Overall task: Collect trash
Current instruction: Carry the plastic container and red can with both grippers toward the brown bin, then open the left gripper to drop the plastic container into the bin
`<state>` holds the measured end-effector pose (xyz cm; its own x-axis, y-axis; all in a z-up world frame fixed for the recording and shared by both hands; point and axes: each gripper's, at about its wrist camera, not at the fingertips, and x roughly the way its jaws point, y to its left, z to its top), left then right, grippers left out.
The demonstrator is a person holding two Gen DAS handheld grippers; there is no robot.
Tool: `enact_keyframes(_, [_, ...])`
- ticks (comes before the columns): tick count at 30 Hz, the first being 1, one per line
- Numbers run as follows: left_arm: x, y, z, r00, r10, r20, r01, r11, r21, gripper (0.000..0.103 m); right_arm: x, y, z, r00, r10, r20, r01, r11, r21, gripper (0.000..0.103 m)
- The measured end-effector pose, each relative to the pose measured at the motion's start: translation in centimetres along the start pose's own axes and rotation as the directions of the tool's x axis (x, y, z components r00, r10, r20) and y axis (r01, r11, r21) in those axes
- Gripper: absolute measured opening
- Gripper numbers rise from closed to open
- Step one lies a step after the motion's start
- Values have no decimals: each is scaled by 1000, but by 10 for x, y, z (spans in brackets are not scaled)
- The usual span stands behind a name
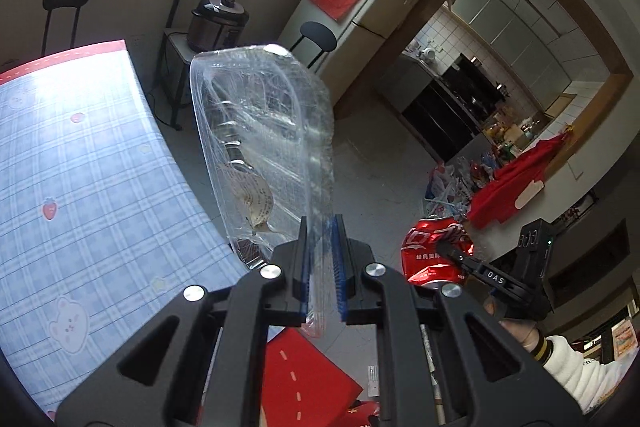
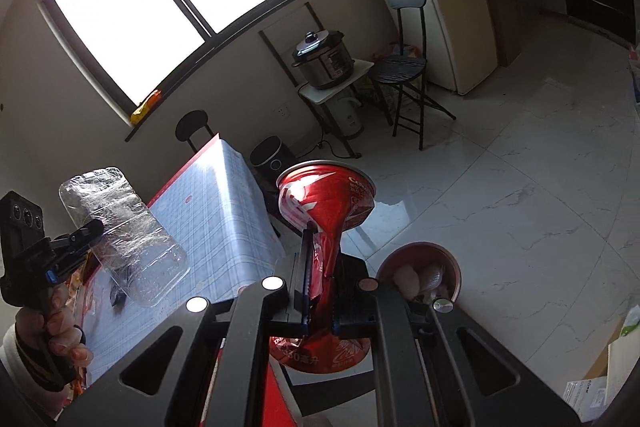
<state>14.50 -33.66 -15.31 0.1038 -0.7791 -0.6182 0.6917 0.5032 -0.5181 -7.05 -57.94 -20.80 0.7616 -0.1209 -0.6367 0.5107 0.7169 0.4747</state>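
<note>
While pinched, can (image 2: 326, 223) between right gripper (image 2: 320, 287)

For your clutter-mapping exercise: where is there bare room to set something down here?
Free: the blue checked tablecloth beside the clear plastic tray, and the white marble floor right of the brown bin. Crowded: the red-cloth pile by the kitchen doorway.

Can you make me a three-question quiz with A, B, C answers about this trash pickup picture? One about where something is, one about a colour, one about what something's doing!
1. Where is the bin?
A. On the floor beside the table
B. On the table
C. On a chair

2. What colour is the can?
A. Blue
B. Red
C. Green

3. What state is the can in?
A. Round and full
C. Lying on the floor
B. Crushed between the jaws

Answers: 1 A, it stands on the tiles by the table. 2 B, its skin is red. 3 B, the right gripper pinches its squashed middle.
</note>
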Motion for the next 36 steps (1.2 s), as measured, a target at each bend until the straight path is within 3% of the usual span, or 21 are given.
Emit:
enact_keyframes(8, [106, -34, 8, 991, -30, -134, 37, 998, 44, 14, -22, -58, -1, 997, -76, 28, 73, 995, 72, 8])
enact_keyframes(19, [241, -38, 8, 954, 19, -300, -3, 998, 55, 14, -26, -105, -6, 989, -148, 2, 146, 979, 144, 8])
enact_keyframes(31, [323, -31, 24, 929, 76, -361, -50, 995, 82, 15, -31, -124, -9, 980, -198, -6, 196, 962, 192, 8])
enact_keyframes(32, [327, -31, 26, 928, 91, -361, -62, 994, 91, 22, -31, -125, -9, 980, -199, -6, 196, 961, 195, 8])
enact_keyframes(33, [330, -34, 27, 928, 96, -360, -66, 993, 96, 37, -31, -124, -10, 980, -199, -6, 196, 961, 196, 8])
enact_keyframes(35, [334, -35, 28, 928, 84, -363, -54, 994, 94, 50, -31, -122, -11, 980, -198, -8, 195, 961, 198, 8])
enact_keyframes(36, [334, -36, 29, 927, 83, -365, -50, 994, 99, 50, -31, -122, -11, 980, -197, -9, 194, 961, 198, 8])
